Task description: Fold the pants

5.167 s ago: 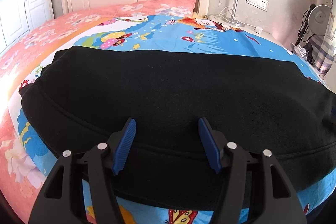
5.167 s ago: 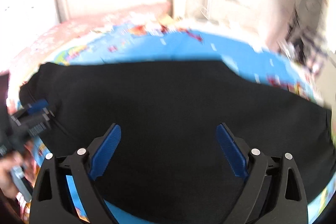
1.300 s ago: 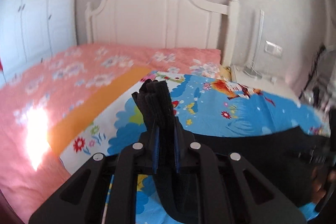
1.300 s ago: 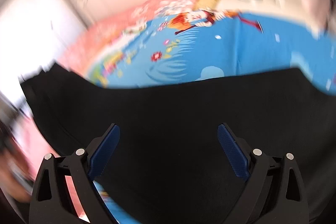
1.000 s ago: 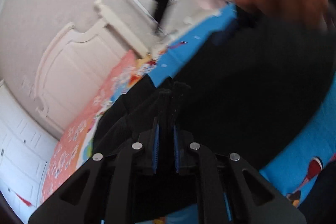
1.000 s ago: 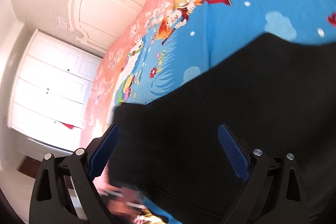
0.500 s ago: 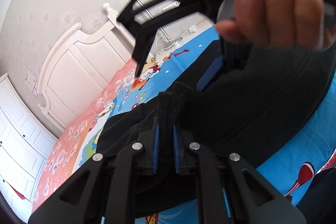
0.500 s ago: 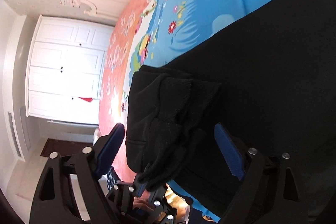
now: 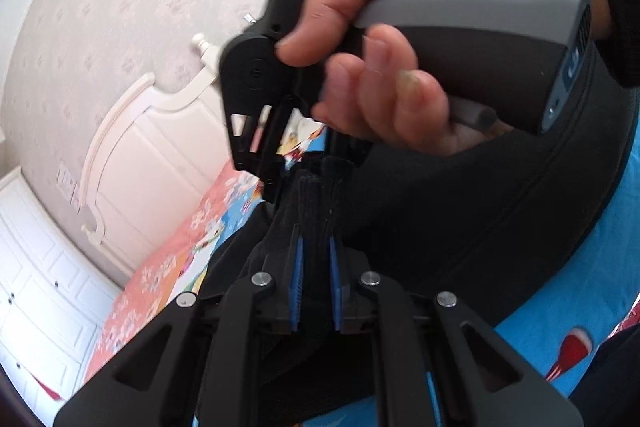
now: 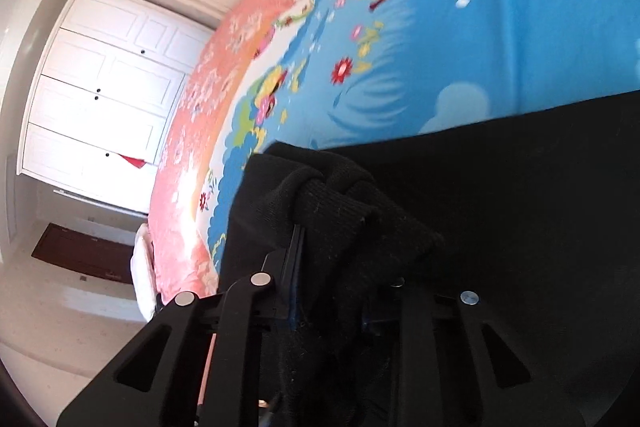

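Note:
Black pants (image 9: 460,211) lie spread on the bed. Their ribbed cuff end (image 9: 316,199) is lifted and bunched. My left gripper (image 9: 316,243) is shut on that cuff, with the cloth standing up between the blue pads (image 9: 297,267). A hand (image 9: 384,67) holds the right gripper (image 9: 308,171) just above and beyond, its fingers reaching down onto the same bunch. In the right wrist view the right gripper (image 10: 340,247) has its jaws closing on the bunched cuff (image 10: 332,195), which drapes over and hides the right finger. The rest of the pants (image 10: 520,207) lies flat to the right.
A blue cartoon bedspread (image 10: 460,39) covers the bed beside a pink floral sheet (image 10: 208,99). The white headboard (image 9: 152,163) and white wardrobe (image 10: 104,99) stand behind. The bed edge and floor (image 10: 60,307) lie to the left in the right wrist view.
The right gripper's jaws have gone from wide apart to narrow around the bunched cuff. It moved in close above my left gripper, which kept its hold on the cuff.

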{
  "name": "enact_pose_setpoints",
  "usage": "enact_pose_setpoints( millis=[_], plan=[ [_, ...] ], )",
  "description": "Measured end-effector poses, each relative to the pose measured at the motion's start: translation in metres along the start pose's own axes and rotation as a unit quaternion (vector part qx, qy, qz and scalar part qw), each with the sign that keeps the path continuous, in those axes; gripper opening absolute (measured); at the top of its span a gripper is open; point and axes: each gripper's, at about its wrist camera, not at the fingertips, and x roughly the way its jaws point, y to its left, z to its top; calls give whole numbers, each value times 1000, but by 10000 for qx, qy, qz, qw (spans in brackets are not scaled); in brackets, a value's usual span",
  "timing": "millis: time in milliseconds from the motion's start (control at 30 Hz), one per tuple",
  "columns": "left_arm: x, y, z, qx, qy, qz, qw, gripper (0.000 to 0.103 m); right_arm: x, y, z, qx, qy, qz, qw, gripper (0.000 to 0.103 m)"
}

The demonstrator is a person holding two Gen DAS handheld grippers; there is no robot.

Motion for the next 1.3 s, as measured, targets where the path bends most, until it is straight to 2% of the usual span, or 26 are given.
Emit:
enact_pose_setpoints(
  millis=[200,300,433,533,667,733,767,800,867,900,967,1000,1067,1100,1133,1167,1200,1233,1267,1300],
  plan=[
    [11,-50,7,350,-73,-539,9979,11,-21,-57,-17,401,-49,-81,9991,23],
    [14,-51,4,299,-43,-615,9976,11,-20,-67,-22,390,-65,-14,9992,23],
    [14,-44,4,309,-43,-526,9981,11,-29,-56,-20,255,-162,72,9995,22],
    [15,-34,9,155,-126,-483,9986,11,-34,-48,-18,45,-261,-99,9996,22],
    [24,-39,12,112,-103,-498,9986,12,-35,-57,-15,129,-292,-170,9993,22],
    [31,-37,8,-172,-18,-674,9976,16,-25,-60,-17,-5,-246,-520,9983,22],
    [31,-40,9,-249,-4,-795,9965,26,-21,-61,-19,-99,-261,-719,9970,22],
    [30,-38,7,-323,-13,-909,9953,38,-19,-61,-20,-114,-305,-737,9967,22],
    [21,-26,5,-631,-115,-1115,9917,39,-20,-62,-21,-159,-371,-769,9962,23],
    [17,-18,4,-811,-150,-1160,9898,40,-20,-59,-21,-253,-402,-938,9945,23],
    [-1,8,-5,-1334,-258,-1221,9832,46,-24,-54,-24,-380,-429,-1073,9926,23],
    [-12,26,-11,-1649,-363,-1234,9779,46,-28,-50,-24,-448,-470,-1156,9912,23],
    [-27,66,-25,-2392,-458,-1131,9633,46,-38,-41,-27,-542,-601,-1305,9881,24],
    [-31,90,-37,-2860,-428,-1097,9510,44,-46,-35,-30,-626,-718,-1481,9844,24],
    [-29,121,-54,-3460,-317,-979,9326,40,-53,-28,-33,-750,-833,-1678,9794,25],
    [-28,138,-67,-3804,-196,-836,9208,24,-58,-20,-36,-896,-956,-1854,9739,27],
    [-23,152,-79,-4037,-70,-726,9120,14,-65,-9,-41,-1081,-1144,-1999,9671,27],
    [-11,165,-93,-4159,147,-580,9074,13,-71,0,-46,-1222,-1303,-2037,9626,27],
    [0,170,-99,-4181,277,-533,9064,11,-76,8,-49,-1350,-1457,-2053,9583,27],
    [11,175,-110,-4186,457,-631,9048,11,-85,19,-55,-1487,-1699,-2114,9510,30]
  ],
)
